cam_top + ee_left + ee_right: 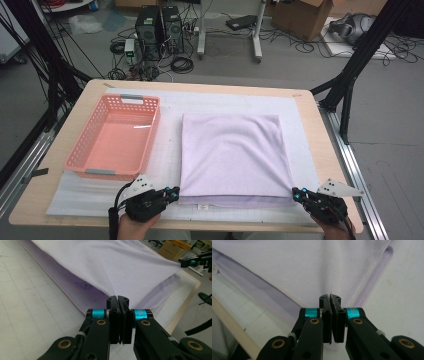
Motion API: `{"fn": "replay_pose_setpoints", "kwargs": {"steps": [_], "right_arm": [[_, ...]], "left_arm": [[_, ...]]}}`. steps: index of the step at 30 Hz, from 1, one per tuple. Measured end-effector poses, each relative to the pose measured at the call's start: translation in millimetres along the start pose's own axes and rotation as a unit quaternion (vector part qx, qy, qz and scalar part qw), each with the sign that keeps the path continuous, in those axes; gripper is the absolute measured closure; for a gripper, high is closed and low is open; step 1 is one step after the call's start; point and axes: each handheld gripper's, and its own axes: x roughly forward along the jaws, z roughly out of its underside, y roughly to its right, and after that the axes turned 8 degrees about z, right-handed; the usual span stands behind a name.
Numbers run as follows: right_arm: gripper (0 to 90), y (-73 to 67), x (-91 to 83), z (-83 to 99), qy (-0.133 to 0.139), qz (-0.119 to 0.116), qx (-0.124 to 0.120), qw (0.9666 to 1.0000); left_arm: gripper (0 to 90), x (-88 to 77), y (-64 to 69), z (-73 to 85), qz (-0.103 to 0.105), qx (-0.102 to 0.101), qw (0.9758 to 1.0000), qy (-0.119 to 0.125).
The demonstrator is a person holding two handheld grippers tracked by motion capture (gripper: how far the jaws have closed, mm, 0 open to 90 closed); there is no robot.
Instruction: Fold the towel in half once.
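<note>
Now both grippers are clamped on the near corners of the lilac cloth (pixel 231 155)!

Folded in 2 layers, the cloth lies flat on the white mat (pixel 300 120), right of the pink basket (pixel 116 137) that sits at the left side of the wooden table (pixel 320 150). At the near left corner, the left gripper (pixel 172 192) has its jaws pressed together on the top layer, which lifts off the lower layer in the left gripper view (pixel 117 298). At the near right corner, the right gripper (pixel 296 194) pinches the top layer's hemmed corner the same way (pixel 330 297). Between the 2 grips the near edge runs taut, with the lower layer showing beneath.
</note>
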Motion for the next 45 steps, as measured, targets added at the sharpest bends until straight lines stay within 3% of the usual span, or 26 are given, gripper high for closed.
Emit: {"fn": "replay_pose_setpoints", "kwargs": {"steps": [3,5,7,8,9,13,17,22,28,30,32,33,34,35,36,40,45], "right_arm": [[88.4,-3.4,-5.0,5.4,-0.01,0.002,-0.008,0.9999],[88.3,-4.9,-2.8,8.5,-0.017,0.001,-0.009,0.9998],[88.3,-6.4,2.2,9.9,-0.031,0.005,-0.017,0.9993],[87.7,-6.8,4.0,10.3,-0.035,0.007,-0.022,0.9991],[86.3,-6.4,4.9,10.4,-0.038,0.007,-0.021,0.999],[68.1,-0.1,1.2,9.0,-0.018,0.018,0.01,0.9996],[62.2,8.1,2.3,4.3,0.004,0.04,0.045,0.9982],[60.9,14.6,24.1,-1.6,-0.017,0.06,0.048,0.9969],[58.3,18.9,54.2,-10.6,-0.05,0.078,0.055,0.9942],[63.2,18.0,54.7,-10.9,-0.048,0.081,0.058,0.9939],[82.2,17.2,52.5,-9.3,-0.048,0.068,0.065,0.9944],[83.0,15.9,52.1,-9.0,-0.048,0.059,0.064,0.995],[84.4,14.4,51.8,-9.4,-0.049,0.061,0.056,0.9954],[84.8,13.8,51.5,-9.7,-0.048,0.062,0.051,0.9956],[85.1,13.7,50.8,-9.5,-0.047,0.059,0.055,0.9956],[85.4,13.0,34.4,-6.8,-0.029,0.037,0.069,0.9965],[85.4,7.9,1.3,-1.1,-0.025,0.018,0.074,0.9968]], "left_arm": [[87.9,-1.1,2.5,5.9,-0.001,0.001,0.9999,-0.011],[87.6,2.4,0.7,8.9,-0.006,-0.001,0.9996,-0.029],[86.8,5.1,-0.2,10.6,-0.011,-0.002,0.9995,-0.03],[83.2,5.1,0.0,10.1,-0.017,-0.003,0.9995,-0.027],[73.1,4.5,-1.1,9.0,-0.021,-0.007,0.9995,-0.021],[56.4,4.5,-8.3,2.2,-0.038,-0.017,0.9991,0.001],[52.6,15.2,-16.4,-3.4,-0.049,-0.017,0.9986,-0.012],[48.1,28.4,-29.6,-13.0,-0.078,-0.031,0.9962,-0.02],[45.4,49.1,-37.3,-17.1,-0.066,-0.053,0.9947,-0.058],[44.5,53.5,-33.9,-15.1,-0.072,-0.042,0.9947,-0.061],[47.1,54.6,-29.9,-13.2,-0.088,-0.028,0.9938,-0.061],[54.0,55.1,-26.9,-12.1,-0.1,-0.015,0.9927,-0.066],[67.4,55.4,-24.9,-11.6,-0.105,-0.005,0.9919,-0.071],[79.9,55.0,-24.8,-11.5,-0.084,-0.012,0.9934,-0.077],[85.0,54.7,-22.9,-11.3,-0.087,-0.012,0.9932,-0.077],[86.0,40.2,-22.7,-12.6,-0.056,-0.035,0.996,-0.06],[86.0,16.1,-11.6,-5.1,-0.013,-0.038,0.9972,-0.063]]}}
